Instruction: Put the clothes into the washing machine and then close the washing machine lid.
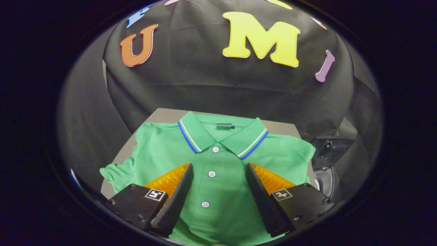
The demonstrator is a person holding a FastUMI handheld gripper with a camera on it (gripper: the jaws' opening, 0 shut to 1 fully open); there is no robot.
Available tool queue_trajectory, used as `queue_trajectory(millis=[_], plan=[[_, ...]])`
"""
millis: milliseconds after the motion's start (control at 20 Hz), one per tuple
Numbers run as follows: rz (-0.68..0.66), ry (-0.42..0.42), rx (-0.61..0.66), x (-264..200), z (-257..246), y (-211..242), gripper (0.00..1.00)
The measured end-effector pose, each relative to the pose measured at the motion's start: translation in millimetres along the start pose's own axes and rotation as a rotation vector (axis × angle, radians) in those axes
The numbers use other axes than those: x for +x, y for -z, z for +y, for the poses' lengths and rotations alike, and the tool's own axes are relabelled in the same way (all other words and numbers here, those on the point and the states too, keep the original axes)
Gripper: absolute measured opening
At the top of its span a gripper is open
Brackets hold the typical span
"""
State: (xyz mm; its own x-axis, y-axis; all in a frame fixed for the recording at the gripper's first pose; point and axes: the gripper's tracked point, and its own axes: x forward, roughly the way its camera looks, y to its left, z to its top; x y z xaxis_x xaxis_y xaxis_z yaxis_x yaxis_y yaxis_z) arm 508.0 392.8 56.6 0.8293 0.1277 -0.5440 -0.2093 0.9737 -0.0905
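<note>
So my gripper (218,169) was hanging over a green polo shirt (218,164), fingers (177,191) spread wide apart with nothing pinched between them. The button placket ran right down the gap between the two fingers, three white buttons showing. The shirt was laid out flat, front up, on a grey table (164,114), collar with its blue and white stripes out beyond my fingertips, sleeves out to each side. Off to the right, just past the shirt's sleeve, sat what I took for the washing machine (327,164), dark with a round part, but it was too dim to tell much.
</note>
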Motion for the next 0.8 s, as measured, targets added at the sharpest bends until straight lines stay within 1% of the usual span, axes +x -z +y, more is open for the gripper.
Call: queue_trajectory(millis=[50, 150, 250, 300, 350, 450, 500, 600, 800], plan=[[0.024, 0.006, 0.005, -1, 1, 0, 0.98], [0.055, -0.005, -0.016, -1, 3, -2, 0.9], [0.061, 0.015, 0.002, 3, -3, -5, 0.48], [0.064, 0.004, -0.001, 2, -3, -5, 0.27], [0.067, -0.009, -0.006, 2, -4, -5, 0.24], [0.073, -0.039, 0.041, -1, -4, -5, 0.12], [0.069, -0.052, 0.031, -3, -4, -3, 0.07], [0.031, -0.072, -0.009, -10, -5, -5, 0.07], [-0.038, -0.158, 0.03, -43, 5, -6, 0.06]])
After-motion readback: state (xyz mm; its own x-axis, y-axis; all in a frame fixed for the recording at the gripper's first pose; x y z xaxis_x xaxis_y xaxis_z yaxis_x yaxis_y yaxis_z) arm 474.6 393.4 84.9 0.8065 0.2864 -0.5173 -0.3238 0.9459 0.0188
